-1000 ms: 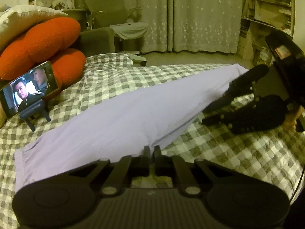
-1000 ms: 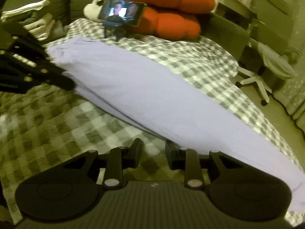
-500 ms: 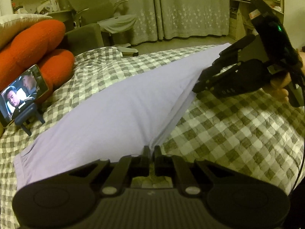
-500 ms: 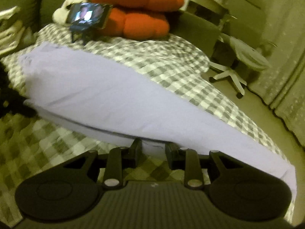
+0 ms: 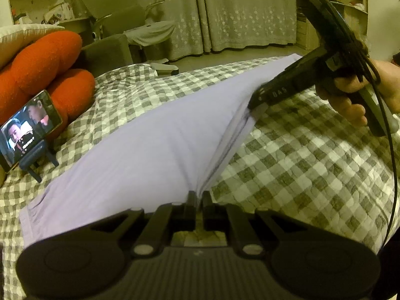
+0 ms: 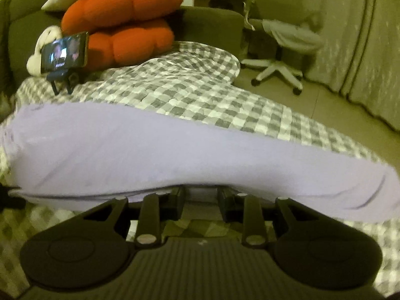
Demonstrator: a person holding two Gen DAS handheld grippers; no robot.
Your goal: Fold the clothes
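Lavender garment stretches across the checked bed, lower left to upper right of the frame. Our left tongs are clenched on its near edge; our right tongs gape at the edge, grasping nothing yet. Lifting now risks a lopsided fold, since one side would drag.

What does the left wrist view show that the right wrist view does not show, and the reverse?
Only the left wrist view shows the right gripper from outside, the hand holding it, and the left gripper shut on the lilac garment edge. Only the right wrist view shows the white toy behind the phone and the chair's wheeled base. Both show the garment, checked blanket, orange cushion, phone and curtain.
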